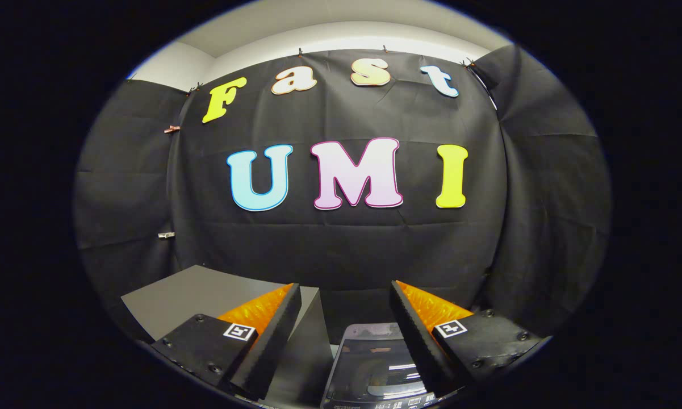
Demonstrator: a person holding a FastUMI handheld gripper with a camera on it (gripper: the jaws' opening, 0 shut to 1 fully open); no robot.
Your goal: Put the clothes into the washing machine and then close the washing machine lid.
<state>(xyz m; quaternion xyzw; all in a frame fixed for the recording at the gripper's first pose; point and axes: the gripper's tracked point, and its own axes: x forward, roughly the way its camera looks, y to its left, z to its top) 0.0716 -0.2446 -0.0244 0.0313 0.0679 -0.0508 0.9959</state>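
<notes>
Since the gripper (345, 307) is spread wide w/ nothing between its fingers, no cloth is in hand. Washing machine (375, 369) sits low between and just below the fingers; its glossy lid looks down, glare on it. Risk: gripper is aimed at the booth wall, not the work, so any reach down goes in near-blind and could hit the lid or the grey table (199, 298). Clothes: can't tell where. Machine's front cut off; lid latch state unclear.
</notes>
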